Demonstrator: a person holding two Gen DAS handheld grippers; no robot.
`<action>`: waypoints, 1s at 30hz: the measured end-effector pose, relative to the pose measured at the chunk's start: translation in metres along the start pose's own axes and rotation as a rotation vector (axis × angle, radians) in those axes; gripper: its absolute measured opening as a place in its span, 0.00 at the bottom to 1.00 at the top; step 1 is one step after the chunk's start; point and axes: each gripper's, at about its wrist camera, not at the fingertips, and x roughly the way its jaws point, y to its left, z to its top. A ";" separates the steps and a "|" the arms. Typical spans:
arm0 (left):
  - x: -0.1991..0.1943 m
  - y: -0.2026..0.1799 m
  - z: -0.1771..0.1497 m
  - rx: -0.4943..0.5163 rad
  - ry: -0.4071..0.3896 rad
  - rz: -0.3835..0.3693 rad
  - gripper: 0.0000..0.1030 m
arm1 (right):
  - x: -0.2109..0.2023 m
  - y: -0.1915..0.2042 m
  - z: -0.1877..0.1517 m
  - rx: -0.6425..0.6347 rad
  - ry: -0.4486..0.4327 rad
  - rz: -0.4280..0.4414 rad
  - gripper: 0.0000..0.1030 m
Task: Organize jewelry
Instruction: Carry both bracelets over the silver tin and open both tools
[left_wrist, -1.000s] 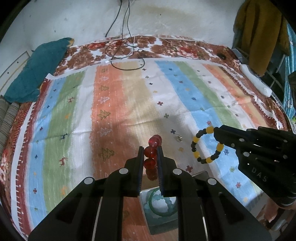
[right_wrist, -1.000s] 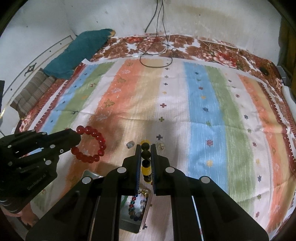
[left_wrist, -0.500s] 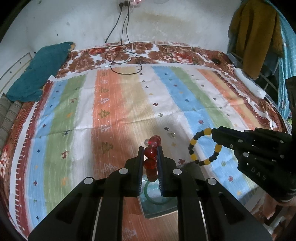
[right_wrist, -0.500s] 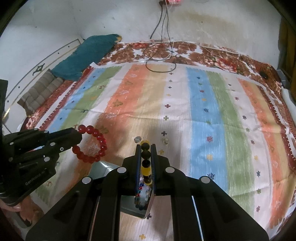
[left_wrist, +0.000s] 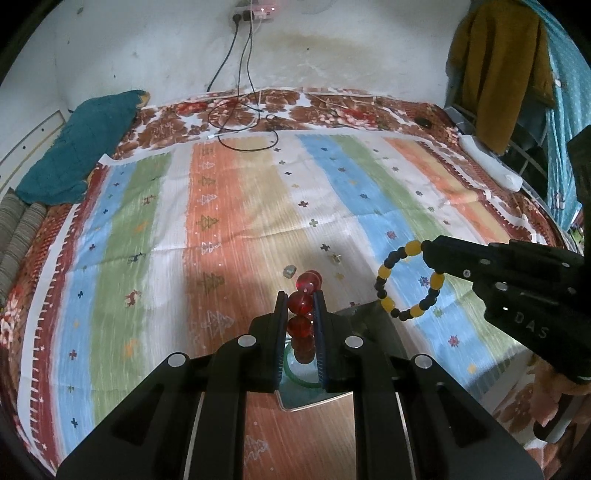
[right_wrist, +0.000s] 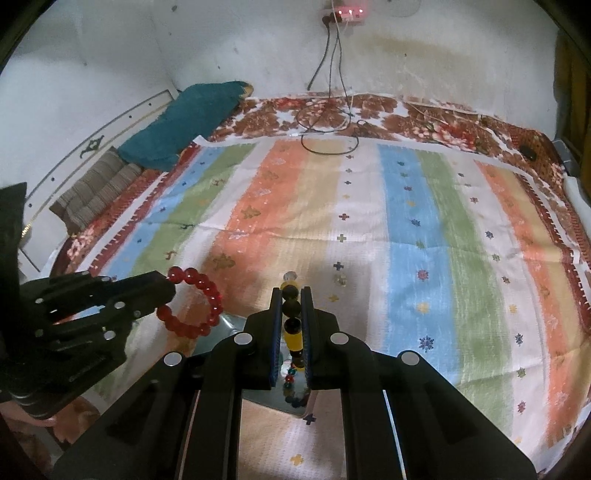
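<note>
Two bracelets hung above the striped bedspread — one red bead bracelet pinched in the left gripper, one yellow-and-black bracelet clamped in the right gripper. Near, below them, one tray held two more pieces; two small trinkets lay beyond.

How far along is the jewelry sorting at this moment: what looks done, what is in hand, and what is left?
Done: a green bangle and a multicoloured bead string already lie in the tray. In hand: the left gripper clamps the red bracelet; the right gripper clamps the yellow-and-black bracelet. Left: both bracelets, plus small pieces lying loose on the striped cloth.
</note>
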 end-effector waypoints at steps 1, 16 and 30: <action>0.000 0.000 0.000 0.001 0.001 -0.001 0.13 | -0.001 0.000 -0.001 -0.001 0.003 0.004 0.10; -0.016 -0.011 -0.017 0.008 -0.015 -0.023 0.13 | -0.008 0.009 -0.017 -0.028 0.019 0.026 0.10; -0.016 -0.009 -0.015 -0.014 -0.002 -0.014 0.19 | 0.000 0.009 -0.022 -0.017 0.065 0.003 0.13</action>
